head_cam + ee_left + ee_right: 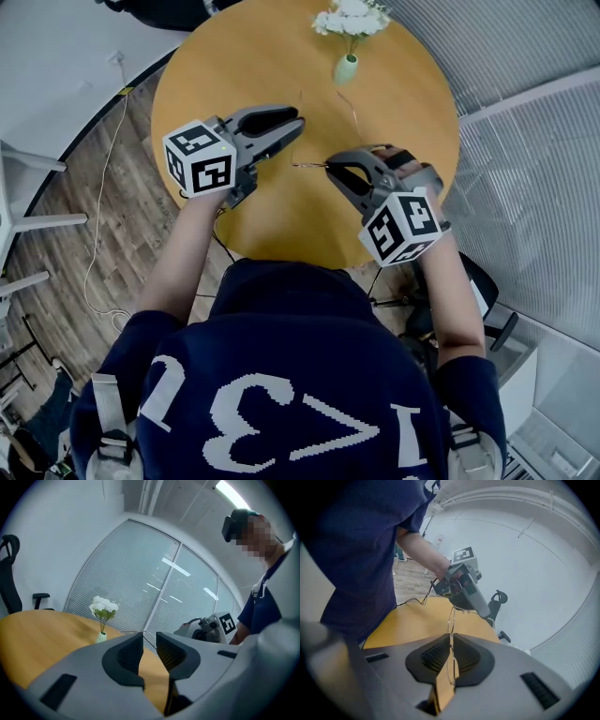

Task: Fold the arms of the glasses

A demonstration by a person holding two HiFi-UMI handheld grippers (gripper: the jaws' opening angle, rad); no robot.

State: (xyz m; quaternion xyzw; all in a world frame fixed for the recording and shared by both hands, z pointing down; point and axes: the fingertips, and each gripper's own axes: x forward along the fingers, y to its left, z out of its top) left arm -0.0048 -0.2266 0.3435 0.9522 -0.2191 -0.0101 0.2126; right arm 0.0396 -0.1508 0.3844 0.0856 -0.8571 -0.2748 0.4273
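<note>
The glasses point(451, 620) are a thin wire frame, held up over the round wooden table point(262, 216). My right gripper point(450, 645) is shut on the frame's front, with a rim standing up out of the jaws. In the head view the right gripper point(328, 166) points left, and the thin arms of the glasses point(357, 127) reach away from it. My left gripper point(301, 128) faces it from the left, its jaws a little apart. In the left gripper view a wire arm point(133, 631) shows just past the left gripper point(149, 641); the pads do not press it.
A small green vase of white flowers point(347, 67) stands at the table's far side, also seen as the vase point(104, 609) ahead of the left jaws. A black office chair point(9, 573) stands beyond the table. Glass walls with blinds point(525, 141) lie to the right.
</note>
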